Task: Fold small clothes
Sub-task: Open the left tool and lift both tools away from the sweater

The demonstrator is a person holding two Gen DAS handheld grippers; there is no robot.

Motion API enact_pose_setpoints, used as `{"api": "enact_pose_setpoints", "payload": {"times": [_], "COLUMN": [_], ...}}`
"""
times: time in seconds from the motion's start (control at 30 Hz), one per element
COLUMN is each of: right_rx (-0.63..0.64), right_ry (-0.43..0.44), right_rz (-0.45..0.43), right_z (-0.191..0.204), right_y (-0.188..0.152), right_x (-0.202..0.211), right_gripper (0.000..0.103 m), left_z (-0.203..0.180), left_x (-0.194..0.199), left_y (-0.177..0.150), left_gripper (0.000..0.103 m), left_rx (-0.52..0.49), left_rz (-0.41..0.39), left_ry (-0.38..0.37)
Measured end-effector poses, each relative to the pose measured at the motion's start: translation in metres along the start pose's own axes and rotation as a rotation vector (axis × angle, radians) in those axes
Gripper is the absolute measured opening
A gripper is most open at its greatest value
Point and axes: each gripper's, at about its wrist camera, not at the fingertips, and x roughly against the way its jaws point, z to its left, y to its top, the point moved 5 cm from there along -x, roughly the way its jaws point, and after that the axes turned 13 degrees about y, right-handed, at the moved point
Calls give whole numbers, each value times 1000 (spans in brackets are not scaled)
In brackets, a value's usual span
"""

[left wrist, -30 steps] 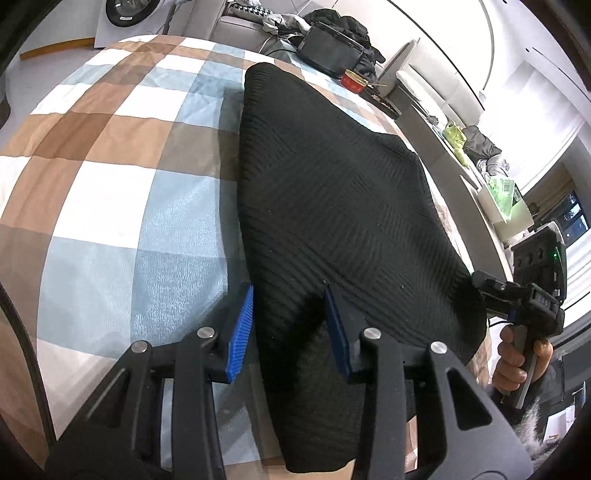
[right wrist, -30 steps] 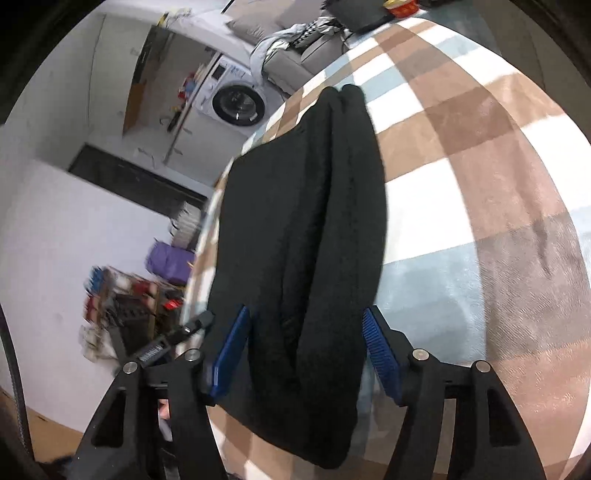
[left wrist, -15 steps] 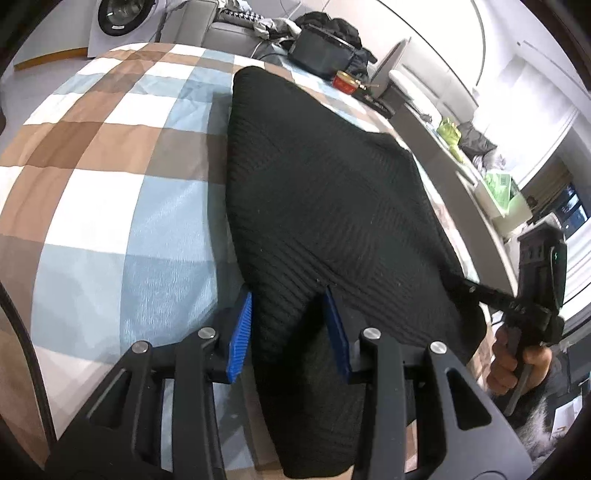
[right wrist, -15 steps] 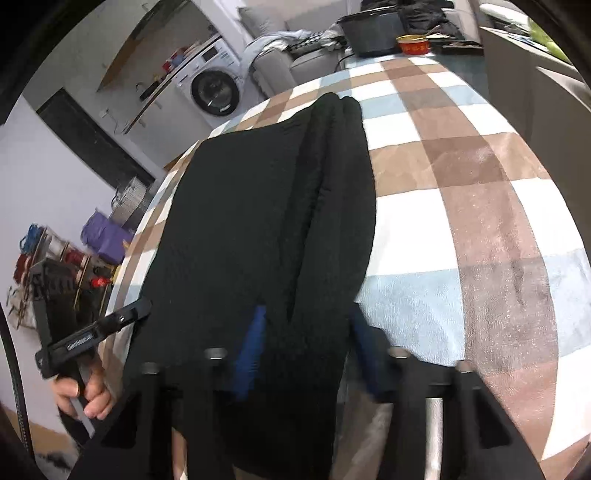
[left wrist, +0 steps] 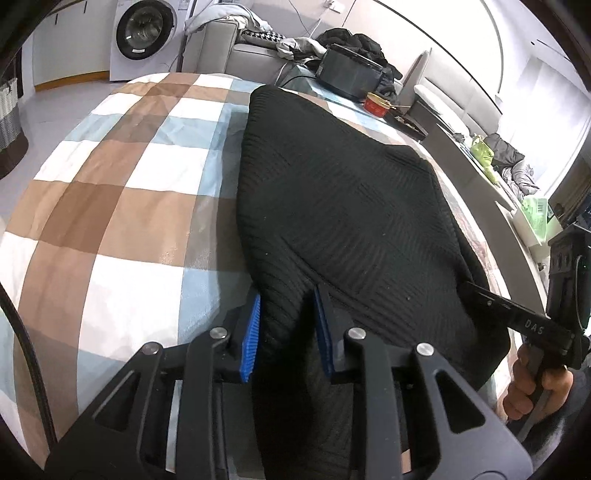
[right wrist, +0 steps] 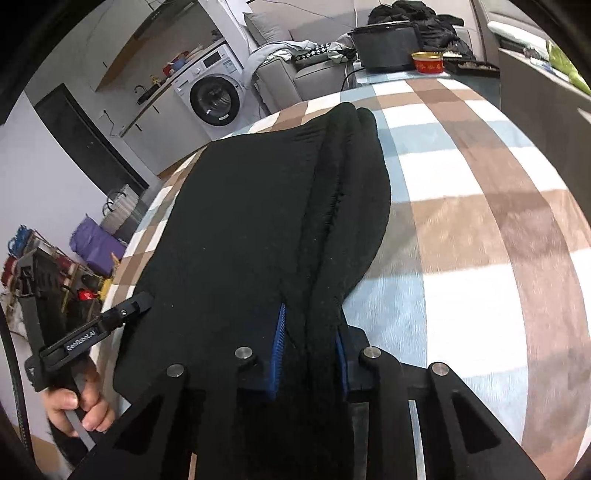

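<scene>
A black ribbed knit garment (left wrist: 343,206) lies on a checked brown, blue and white cloth (left wrist: 110,206), folded lengthwise with stacked edges along its right side in the right wrist view (right wrist: 258,229). My left gripper (left wrist: 286,325) is shut on the garment's near left corner. My right gripper (right wrist: 308,343) is shut on the near right corner, over the stacked edges. Each gripper shows in the other's view: the right one (left wrist: 517,321) and the left one (right wrist: 92,332), both at the garment's near edge.
A washing machine (left wrist: 144,33), a grey sofa with clothes (left wrist: 258,48), a black box (left wrist: 351,72) and a red bowl (left wrist: 376,103) stand beyond the far end. A counter with green bags (left wrist: 480,151) runs along the right. Bags and a rack (right wrist: 55,258) stand at the left.
Both grippers have closed onto the near corners of the garment; the right one was wide open a second ago. The view has tilted up, showing more of the room.
</scene>
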Motion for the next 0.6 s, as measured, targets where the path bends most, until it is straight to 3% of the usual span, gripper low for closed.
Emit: {"api": "enact_pose_setpoints", "payload": {"times": [0.07, 0.13, 0.27, 0.3, 0.33, 0.4, 0.43, 0.6], "right_rx": [33, 71, 155, 172, 195, 230, 248, 302], "right_ry": [-21, -47, -43, -38, -32, -30, -20, 14], "right_rz": [-13, -37, -117, -138, -178, -239, -264, -319], "right_z": [2, 2, 9, 11, 15, 20, 23, 32], "right_y": [1, 1, -6, -9, -12, -17, -20, -32], "right_x": [6, 17, 49, 57, 66, 79, 86, 104], "right_gripper": [35, 55, 84, 92, 96, 103, 103, 103], "left_z": [3, 5, 7, 8, 6, 4, 3, 1], "left_x": [2, 8, 35, 44, 53, 69, 75, 96], "left_y": [2, -1, -12, -17, -20, -29, -32, -47], "left_gripper": [30, 43, 64, 77, 88, 93, 101, 102], "left_rx": [-11, -29, -22, -27, -40, -50, -52, -48], "left_rz": [-15, -35, -115, -136, -171, -232, -262, -361], "left_ry": [31, 63, 56, 57, 62, 66, 64, 60]}}
